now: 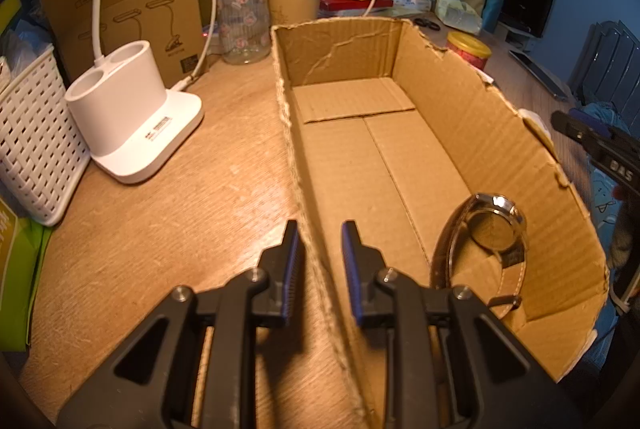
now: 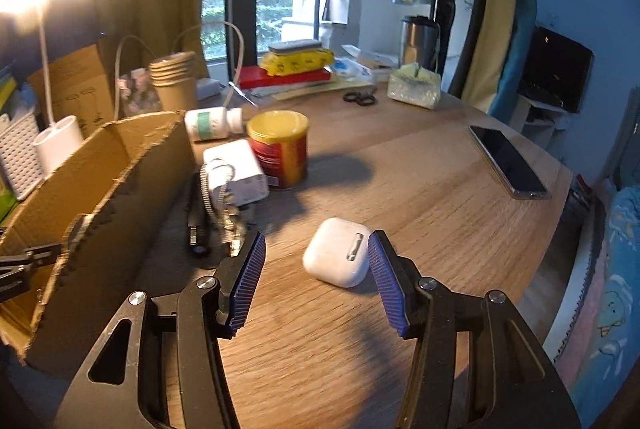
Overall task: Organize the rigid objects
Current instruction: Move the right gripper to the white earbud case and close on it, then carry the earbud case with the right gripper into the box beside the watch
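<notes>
Your right gripper (image 2: 316, 257) hangs with jaws spread near the white earbud case (image 2: 338, 257) on the desk (image 2: 420, 189); probably light, rigid and slick, so pinch its flat sides, while your left gripper (image 1: 319, 249) clamps the cardboard box (image 1: 298, 165) wall.

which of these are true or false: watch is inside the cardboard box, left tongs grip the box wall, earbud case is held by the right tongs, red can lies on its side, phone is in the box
1. The watch is inside the cardboard box: true.
2. The left tongs grip the box wall: true, the jaws pinch its near side wall.
3. The earbud case is held by the right tongs: false, it lies on the table between open jaws.
4. The red can lies on its side: false, it stands upright.
5. The phone is in the box: false, it lies on the table.
</notes>
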